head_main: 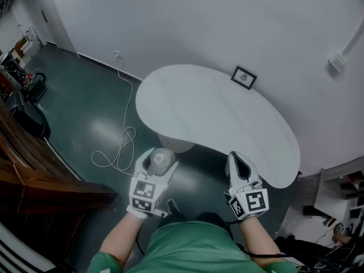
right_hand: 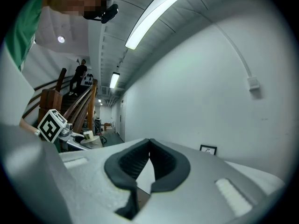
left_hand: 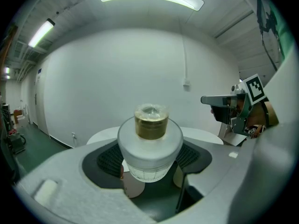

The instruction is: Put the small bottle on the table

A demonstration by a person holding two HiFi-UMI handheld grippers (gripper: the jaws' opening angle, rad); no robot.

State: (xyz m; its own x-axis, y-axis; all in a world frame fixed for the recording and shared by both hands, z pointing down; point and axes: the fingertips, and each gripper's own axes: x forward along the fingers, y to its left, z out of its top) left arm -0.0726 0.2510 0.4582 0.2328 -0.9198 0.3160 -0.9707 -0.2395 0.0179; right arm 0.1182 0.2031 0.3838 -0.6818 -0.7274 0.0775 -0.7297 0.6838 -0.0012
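A small pale bottle [left_hand: 149, 146] with a yellowish neck and clear cap stands upright between the black pads of my left gripper [left_hand: 150, 158], which is shut on it. In the head view the bottle [head_main: 161, 158] sits in the left gripper [head_main: 158, 165] just short of the near edge of the white oval table [head_main: 216, 118], above the dark floor. My right gripper [head_main: 239, 165] hovers by the table's near edge, further right. In the right gripper view its jaws [right_hand: 149, 160] touch at the tips with nothing between them.
A small framed picture [head_main: 243, 77] stands at the table's far edge against the white wall. A white cable [head_main: 122, 147] loops on the dark floor at left. Wooden stairs [head_main: 28, 164] rise at far left. Clutter lies at the lower right [head_main: 335, 220].
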